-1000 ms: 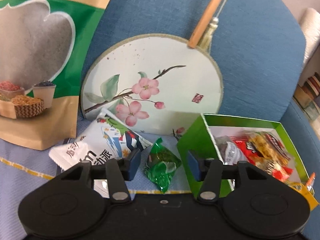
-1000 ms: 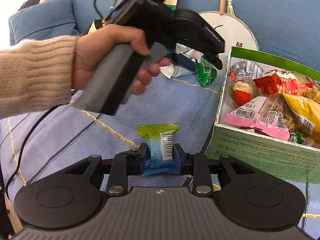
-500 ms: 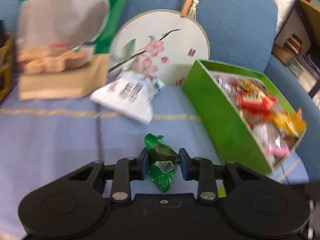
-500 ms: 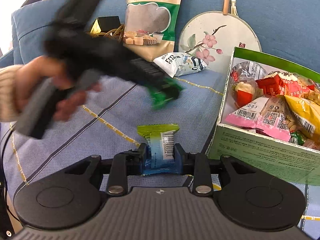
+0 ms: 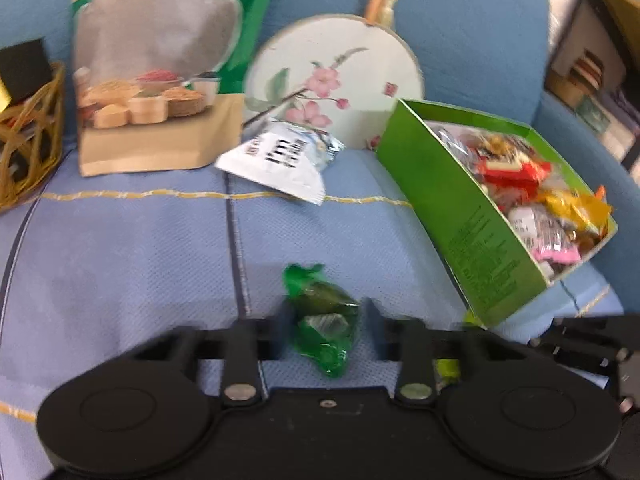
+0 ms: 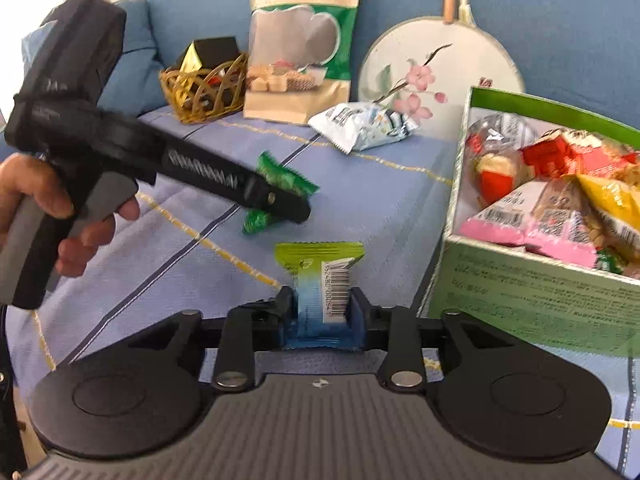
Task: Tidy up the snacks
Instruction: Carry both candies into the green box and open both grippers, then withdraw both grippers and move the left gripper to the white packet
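Loosely, green candy (image 5: pixel 324 322) between left gripper's (image 5: pixel 326 330) opening jaws.

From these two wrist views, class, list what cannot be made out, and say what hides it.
- Green candy: left wrist view is motion-blurred, so contact with the opening left claw is unclear; in the right wrist view the claw covers its middle.
- Green box: right edge cuts it off; lower snacks are buried.
- Wicker basket: contents too small.
- Large pouch: top cut off.

A home: blue sofa (image 6: pixel 560 20) with a cushion (image 6: pixel 132 64) and painted fan (image 6: pixel 440 68).
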Tool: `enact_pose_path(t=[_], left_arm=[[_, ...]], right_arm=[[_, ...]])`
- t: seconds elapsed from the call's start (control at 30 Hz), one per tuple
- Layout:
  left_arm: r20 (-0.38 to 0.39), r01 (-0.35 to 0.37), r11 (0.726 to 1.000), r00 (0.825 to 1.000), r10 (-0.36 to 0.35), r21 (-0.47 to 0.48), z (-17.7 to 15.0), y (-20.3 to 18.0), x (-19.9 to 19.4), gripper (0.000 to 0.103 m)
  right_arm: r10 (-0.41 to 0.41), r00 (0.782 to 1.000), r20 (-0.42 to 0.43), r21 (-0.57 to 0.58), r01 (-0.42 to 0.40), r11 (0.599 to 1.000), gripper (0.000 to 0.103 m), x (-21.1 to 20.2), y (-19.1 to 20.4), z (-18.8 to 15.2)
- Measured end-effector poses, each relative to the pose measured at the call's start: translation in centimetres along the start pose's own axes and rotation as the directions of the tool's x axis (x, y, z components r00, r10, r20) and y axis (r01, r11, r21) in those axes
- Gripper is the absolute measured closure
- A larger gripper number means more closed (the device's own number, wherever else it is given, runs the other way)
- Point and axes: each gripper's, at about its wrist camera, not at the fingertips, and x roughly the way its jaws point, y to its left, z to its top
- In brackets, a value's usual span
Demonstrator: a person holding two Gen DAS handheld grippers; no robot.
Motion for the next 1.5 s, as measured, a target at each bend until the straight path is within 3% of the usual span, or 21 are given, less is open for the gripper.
enact_pose_path(t=[0.1, 0.2, 0.3, 0.43, 0.63, 0.83, 0.93, 0.97, 1.0, 1.03, 1.07, 1.1, 1.17, 1.23, 1.3, 1.4, 1.5], left_arm=[[0.017, 0.017, 1.000, 1.000, -0.017, -0.007, 0.1, -0.5, -0.8, 0.061], [0.054, 0.040, 0.999, 0.998, -0.041, 0.020, 1.0, -1.8, -2.4, 0.061], [0.115, 0.087, 0.995, 0.989, -0.091, 0.042, 2.7, -3.6, -4.0, 0.061], [0.175, 0.151, 0.986, 0.971, -0.160, 0.067, 5.1, -6.8, -4.8, 0.060], [0.204, 0.175, 0.981, 0.961, -0.188, 0.079, 7.5, -11.3, -2.6, 0.059], [0.197, 0.213, 0.972, 0.953, -0.230, 0.100, 9.3, -15.2, 0.5, 0.058], [0.192, 0.227, 0.968, 0.950, -0.245, 0.108, 9.3, -16.6, 1.8, 0.055], [0.197, 0.225, 0.968, 0.950, -0.244, 0.114, 9.2, -16.8, 2.2, 0.049], [0.200, 0.227, 0.967, 0.948, -0.247, 0.120, 9.0, -16.9, 2.6, 0.018], [0.192, 0.221, 0.968, 0.951, -0.241, 0.118, 8.9, -16.9, 3.0, 0.000], [0.193, 0.192, 0.977, 0.959, -0.207, 0.097, 8.6, -16.7, 3.2, 0.000], [0.213, 0.168, 0.983, 0.960, -0.180, 0.075, 8.3, -16.3, 3.0, 0.000], [0.218, 0.175, 0.983, 0.958, -0.184, 0.056, 7.8, -15.2, 2.8, 0.000], [0.209, 0.160, 0.986, 0.964, -0.165, 0.042, 7.7, -14.0, 2.4, 0.000], [0.220, 0.146, 0.989, 0.964, -0.150, 0.034, 7.5, -12.9, 1.7, 0.000], [0.238, 0.118, 0.993, 0.964, -0.121, 0.026, 7.1, -10.9, 0.1, 0.000], [0.247, 0.063, 0.998, 0.967, -0.063, 0.008, 6.2, -8.4, -1.4, 0.000]], right_arm=[[0.026, 0.996, 0.081, 0.000, -0.026, 1.000, 0.054, -1.7, -0.2, 0.7], [-0.003, 0.984, 0.180, 0.024, -0.001, 1.000, 0.054, -3.6, -0.9, 1.4], [-0.074, 0.954, 0.291, 0.100, 0.047, 0.994, 0.054, -5.6, -2.7, 1.9], [-0.227, 0.886, 0.406, 0.229, 0.141, 0.963, 0.053, -8.1, -5.6, 2.0], [-0.495, 0.785, 0.373, 0.354, 0.372, 0.858, 0.053, -9.2, -10.2, 2.0], [-0.601, 0.723, 0.339, 0.416, 0.458, 0.786, 0.053, -9.6, -13.3, 1.4], [-0.614, 0.722, 0.319, 0.442, 0.460, 0.770, 0.052, -9.1, -14.4, 0.8], [-0.615, 0.725, 0.310, 0.444, 0.462, 0.768, 0.046, -8.6, -14.6, 0.6], [-0.614, 0.734, 0.290, 0.448, 0.463, 0.765, 0.045, -8.1, -15.0, 0.5], [-0.607, 0.751, 0.260, 0.448, 0.463, 0.765, 0.027, -7.6, -15.2, 0.4], [-0.604, 0.756, 0.252, 0.444, 0.464, 0.766, 0.017, -7.4, -15.1, 0.2], [-0.608, 0.749, 0.265, 0.436, 0.469, 0.768, 0.016, -7.5, -14.8, 0.2], [-0.628, 0.727, 0.280, 0.408, 0.502, 0.763, 0.000, -7.8, -14.2, 0.5], [-0.635, 0.703, 0.319, 0.384, 0.517, 0.765, 0.000, -8.4, -13.5, 0.6], [-0.624, 0.702, 0.343, 0.376, 0.506, 0.776, 0.000, -8.8, -12.9, 0.5], [-0.588, 0.721, 0.366, 0.357, 0.475, 0.804, 0.000, -9.1, -12.0, 0.4], [-0.512, 0.764, 0.392, 0.335, 0.399, 0.853, 0.000, -8.9, -10.4, 0.6]])
